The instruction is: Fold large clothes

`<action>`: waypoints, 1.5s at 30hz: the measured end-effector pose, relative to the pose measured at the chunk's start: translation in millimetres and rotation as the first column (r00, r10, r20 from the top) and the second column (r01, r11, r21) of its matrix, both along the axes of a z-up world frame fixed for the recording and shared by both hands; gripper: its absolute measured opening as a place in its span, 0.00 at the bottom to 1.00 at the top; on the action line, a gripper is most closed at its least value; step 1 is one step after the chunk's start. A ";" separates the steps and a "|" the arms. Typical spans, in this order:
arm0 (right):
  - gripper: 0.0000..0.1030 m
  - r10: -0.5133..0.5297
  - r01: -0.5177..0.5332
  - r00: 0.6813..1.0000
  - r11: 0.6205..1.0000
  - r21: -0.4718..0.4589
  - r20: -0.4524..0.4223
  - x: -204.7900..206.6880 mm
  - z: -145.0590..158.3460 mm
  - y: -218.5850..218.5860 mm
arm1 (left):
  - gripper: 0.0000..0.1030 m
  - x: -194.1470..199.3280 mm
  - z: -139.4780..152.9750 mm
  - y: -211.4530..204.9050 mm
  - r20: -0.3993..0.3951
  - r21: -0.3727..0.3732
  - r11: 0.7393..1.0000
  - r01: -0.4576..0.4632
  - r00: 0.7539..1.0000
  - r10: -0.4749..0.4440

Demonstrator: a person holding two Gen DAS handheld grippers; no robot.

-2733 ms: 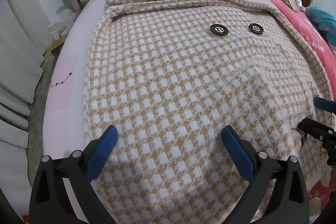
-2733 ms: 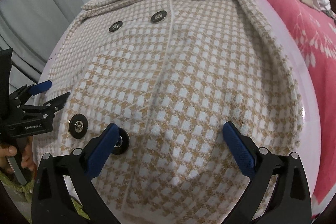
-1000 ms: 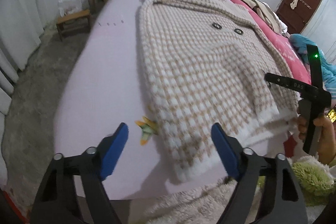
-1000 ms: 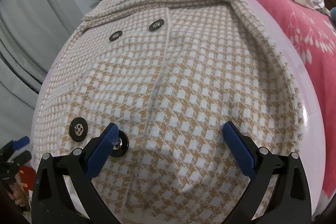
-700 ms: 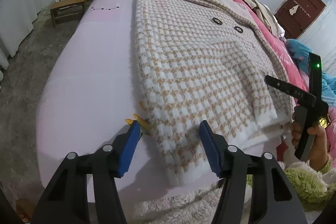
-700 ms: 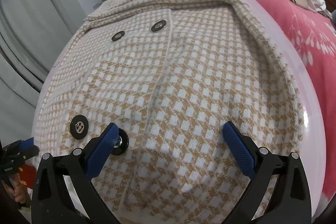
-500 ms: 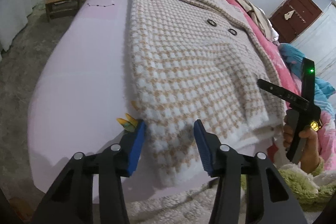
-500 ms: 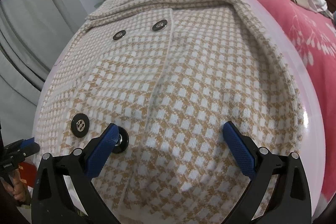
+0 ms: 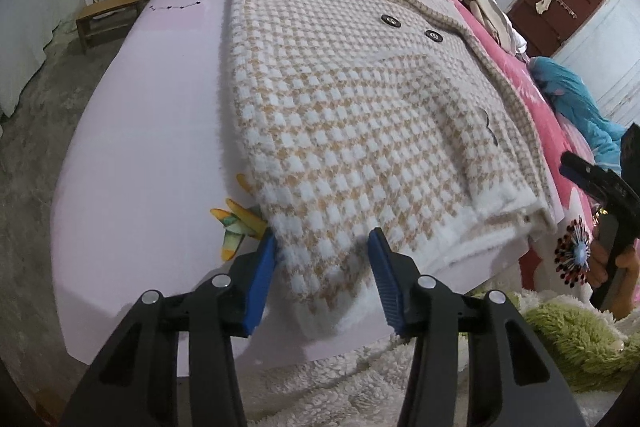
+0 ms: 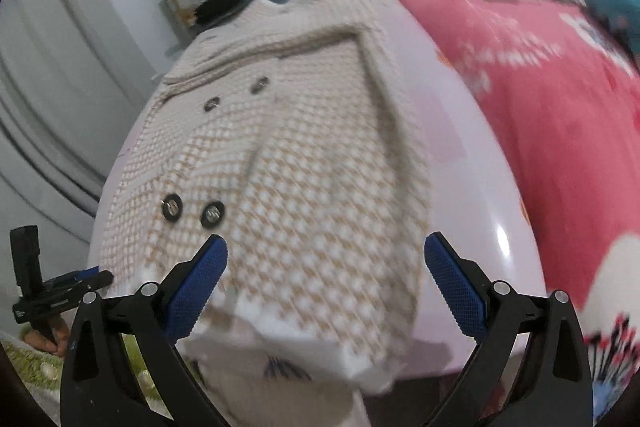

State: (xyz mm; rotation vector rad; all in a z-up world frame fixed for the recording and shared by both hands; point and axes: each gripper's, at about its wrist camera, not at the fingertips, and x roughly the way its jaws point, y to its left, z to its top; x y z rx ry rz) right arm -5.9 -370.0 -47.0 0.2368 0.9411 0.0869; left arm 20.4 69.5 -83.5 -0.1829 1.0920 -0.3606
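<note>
- The fuzzy beige-and-white checked knit coat [image 9: 360,131] lies flat, front up, on a pale pink padded surface [image 9: 152,131], its white-trimmed hem nearest both grippers and its collar at the far end.
- The left gripper [image 9: 322,269] straddles the hem corner closest to it; the blue pads [image 9: 262,279] stand on either side of the fabric, part closed. I cannot tell whether they press it yet.
- Just left of that gripper, a small yellow and green object [image 9: 236,227] peeks from under the coat edge.
- The right gripper [image 10: 326,277] hovers above the opposite hem corner with its jaws spread wide and nothing held; its view is blurred.
- To do this step well, I would judge that each gripper should bite deep past the white trim, catching every layer at its corner, so the thick knit does not slip.
- Both corners should then rise level and travel together toward the collar, keeping the hem taut.
- Beyond the grippers, four dark round buttons [image 10: 172,207] mark the front panel; they should end up inside the fold.
- Further off to the right lies a pink floral blanket [image 10: 552,99].
</note>
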 end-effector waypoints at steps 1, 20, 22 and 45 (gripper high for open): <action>0.89 -0.009 0.009 1.000 1.000 0.011 -0.013 -2.5 -2.8 -2.4 | 0.44 -0.1 0.1 0.1 0.001 0.001 1.000 0.001 1.000 -0.001; 0.40 -0.124 0.156 0.981 0.961 0.229 -0.150 -33.8 -36.8 -38.9 | 0.33 -4.8 -0.2 3.7 0.028 0.025 0.999 -0.032 0.999 0.032; 0.28 -0.111 0.148 0.980 0.964 0.223 -0.167 -32.2 -40.2 -35.7 | 0.32 -5.5 -0.1 2.2 0.032 0.035 0.999 -0.032 0.999 0.031; 0.05 -0.148 0.101 0.973 0.962 0.252 0.175 5.8 75.6 -48.4 | 0.08 32.8 101.1 21.8 0.310 -0.074 0.995 -0.069 0.946 0.089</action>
